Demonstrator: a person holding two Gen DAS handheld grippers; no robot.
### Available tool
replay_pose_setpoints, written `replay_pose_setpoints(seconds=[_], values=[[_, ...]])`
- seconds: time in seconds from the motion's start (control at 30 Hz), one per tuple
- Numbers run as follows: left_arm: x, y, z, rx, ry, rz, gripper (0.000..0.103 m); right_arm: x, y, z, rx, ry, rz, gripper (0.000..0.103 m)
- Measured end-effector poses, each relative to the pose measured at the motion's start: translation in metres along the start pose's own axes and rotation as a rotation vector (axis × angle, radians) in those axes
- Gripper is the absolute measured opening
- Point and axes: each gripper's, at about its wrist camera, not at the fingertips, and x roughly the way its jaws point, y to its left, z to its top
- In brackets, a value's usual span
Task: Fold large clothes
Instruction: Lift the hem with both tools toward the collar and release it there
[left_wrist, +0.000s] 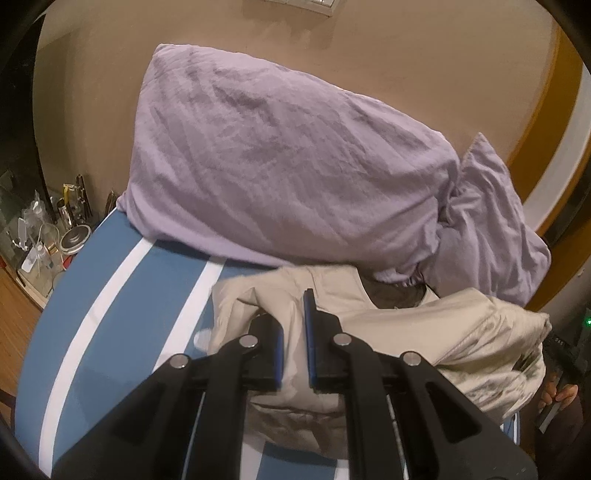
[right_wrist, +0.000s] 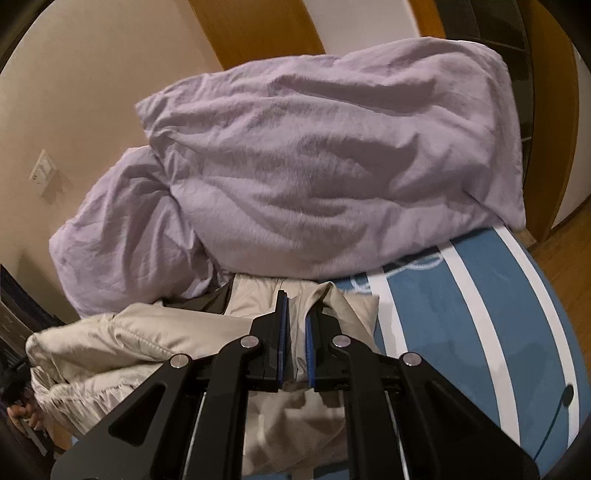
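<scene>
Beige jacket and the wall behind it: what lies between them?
A bulky lilac duvet lies heaped between the beige jacket and the wall, resting on the blue-and-white striped bed cover. Both wrist views show it.

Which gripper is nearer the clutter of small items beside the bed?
Left. The left gripper, clamping the beige jacket, works the side where the clutter sits; the right gripper holds the jacket's opposite end.

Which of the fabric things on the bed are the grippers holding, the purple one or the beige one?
The beige jacket: both the left gripper and right gripper are shut on its fabric. The purple duvet lies untouched behind it, bunched against the wall.
</scene>
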Motion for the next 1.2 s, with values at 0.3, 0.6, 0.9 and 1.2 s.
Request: replay_pose_setpoints(seconds=[0.3, 0.6, 0.9, 1.2], values=[[0.068, -0.001, 0.023, -0.007, 0.061, 0.088, 0.010, 0.072, -0.002, 0.018, 0.009, 0.067, -0.074, 0.009], [0.139, 0.012, 0.023, -0.063, 0.156, 0.168, 0.014, 0.135, -0.011, 0.017, 0.017, 0.163, -0.140, 0.009], [0.181, 0.019, 0.020, -0.083, 0.218, 0.187, 0.020, 0.162, -0.022, 0.008, 0.061, 0.221, -0.155, 0.021], [0.176, 0.019, 0.035, -0.093, 0.190, 0.199, 0.067, 0.115, -0.025, 0.021, 0.048, 0.130, -0.188, 0.069]])
